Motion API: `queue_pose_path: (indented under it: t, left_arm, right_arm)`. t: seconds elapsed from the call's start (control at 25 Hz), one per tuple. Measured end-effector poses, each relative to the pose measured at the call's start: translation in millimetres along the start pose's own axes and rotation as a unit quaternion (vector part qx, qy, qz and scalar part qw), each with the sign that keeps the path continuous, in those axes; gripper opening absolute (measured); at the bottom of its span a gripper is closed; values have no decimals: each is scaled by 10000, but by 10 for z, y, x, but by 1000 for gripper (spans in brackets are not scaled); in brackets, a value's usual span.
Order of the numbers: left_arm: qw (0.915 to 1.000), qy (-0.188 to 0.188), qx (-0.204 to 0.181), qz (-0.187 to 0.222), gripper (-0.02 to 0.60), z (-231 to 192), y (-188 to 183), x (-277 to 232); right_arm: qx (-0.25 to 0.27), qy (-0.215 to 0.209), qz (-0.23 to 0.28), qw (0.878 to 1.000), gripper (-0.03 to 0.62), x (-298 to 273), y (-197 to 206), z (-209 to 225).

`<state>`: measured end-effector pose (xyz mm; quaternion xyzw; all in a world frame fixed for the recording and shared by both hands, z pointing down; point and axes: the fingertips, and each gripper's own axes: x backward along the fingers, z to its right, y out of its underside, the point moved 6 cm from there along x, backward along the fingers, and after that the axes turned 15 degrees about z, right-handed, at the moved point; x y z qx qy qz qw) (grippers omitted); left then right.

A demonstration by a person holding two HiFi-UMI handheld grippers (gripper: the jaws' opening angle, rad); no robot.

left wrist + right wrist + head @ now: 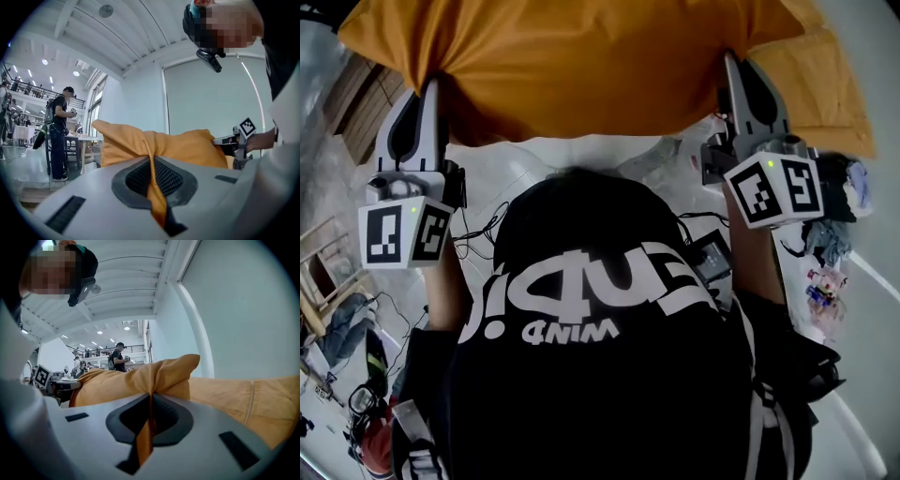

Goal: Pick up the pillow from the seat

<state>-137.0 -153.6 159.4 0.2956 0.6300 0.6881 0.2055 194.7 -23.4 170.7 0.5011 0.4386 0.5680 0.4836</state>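
An orange pillow (572,56) hangs in the air in front of me, stretched between both grippers. My left gripper (427,89) is shut on a pinch of fabric at the pillow's left corner. My right gripper (733,64) is shut on the right corner. In the left gripper view the orange cloth (187,147) runs down between the closed jaws of the left gripper (152,176), and the right gripper (234,140) shows beyond the pillow. In the right gripper view a fold of the pillow (131,380) is clamped in the right gripper (150,413).
A second orange cushion (834,94) lies at the right, also seen behind the pillow as a cushion (248,399). The white seat (581,155) is below the pillow. A person (58,136) stands by a table (86,138) at the far left. Cables and clutter (356,394) lie on the floor.
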Motion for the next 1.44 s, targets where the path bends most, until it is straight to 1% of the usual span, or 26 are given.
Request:
queue_pose_path:
  t: [0.48, 0.92, 1.44]
  left_arm:
    - [9998, -27, 101, -168, 12, -9, 88, -3]
    - [9994, -142, 146, -273, 12, -71, 142, 44]
    - [9989, -190, 197, -375, 12, -87, 185, 53]
  right_arm:
    - [2, -22, -188, 9998, 29, -7, 83, 9]
    - [-16, -157, -244, 9996, 29, -53, 118, -45]
    - [-65, -188, -289, 9994, 29, -74, 160, -51]
